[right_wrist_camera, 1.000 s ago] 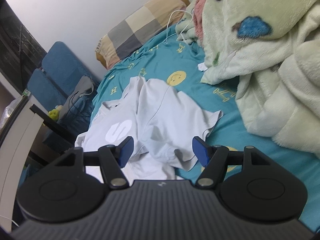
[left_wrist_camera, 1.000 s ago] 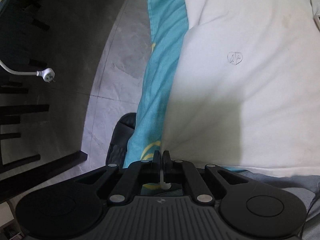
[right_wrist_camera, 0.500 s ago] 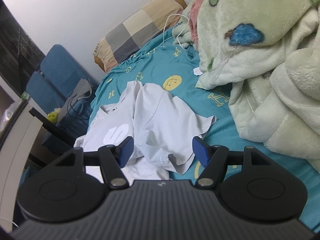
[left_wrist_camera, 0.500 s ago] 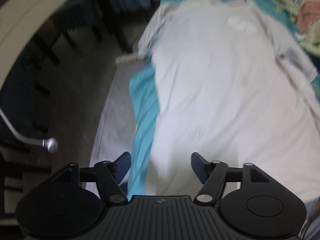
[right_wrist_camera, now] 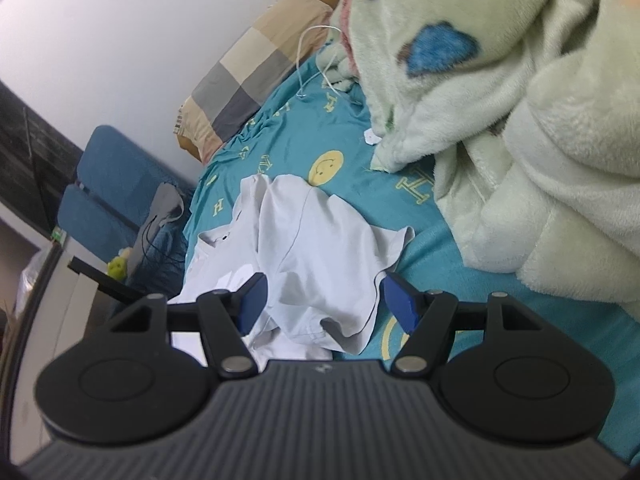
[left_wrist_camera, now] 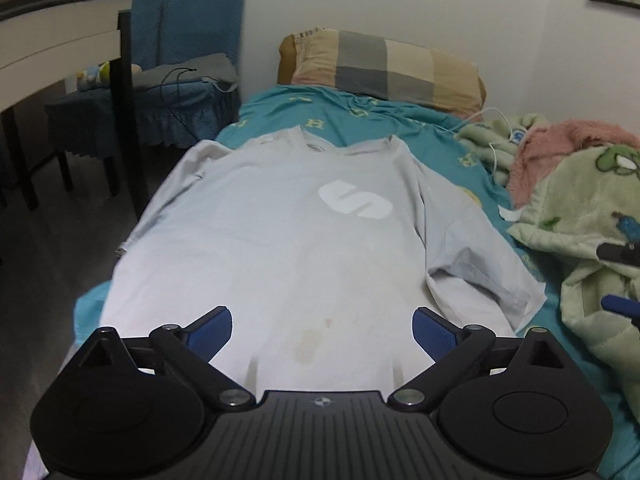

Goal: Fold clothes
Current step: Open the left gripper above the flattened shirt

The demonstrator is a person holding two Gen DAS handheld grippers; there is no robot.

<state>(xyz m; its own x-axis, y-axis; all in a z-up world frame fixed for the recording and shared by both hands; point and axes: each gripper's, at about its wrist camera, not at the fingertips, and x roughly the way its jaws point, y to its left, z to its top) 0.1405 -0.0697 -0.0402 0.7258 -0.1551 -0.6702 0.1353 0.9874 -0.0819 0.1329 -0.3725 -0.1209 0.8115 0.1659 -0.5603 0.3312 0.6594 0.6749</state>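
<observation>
Small bedroom: bed (left_wrist_camera: pixel 448 136) under a teal sheet, checked pillow (left_wrist_camera: pixel 384 68) at the far end by the wall, fleece blanket (right_wrist_camera: pixel 500 92) heaped along the right side, blue chair (left_wrist_camera: pixel 192 40) and a desk off to the left.

Shirt (left_wrist_camera: pixel 288 240) spread face up along the bed, collar toward the pillow, hem nearest the camera, so long axis running straight away from the left gripper (left_wrist_camera: pixel 322 328). Left sleeve draped over the bed's edge; right sleeve (right_wrist_camera: pixel 320 248) rumpled and bunched on the sheet beside the blanket.

Left gripper poised over the hem, jaws opening, already wide, nothing pinched, only flat cloth below the gap. Right gripper (right_wrist_camera: pixel 324 302) pointing down at the crumpled sleeve, jaws parted and empty, sleeve cuff lying just beyond and between the fingertips.

Probably a sleeve fold next: right gripper the nearer one, cuff directly ahead of its jaws, fold line running parallel to the shirt's length. Bunched cloth there likely to need smoothing first, or two layers caught at once.
</observation>
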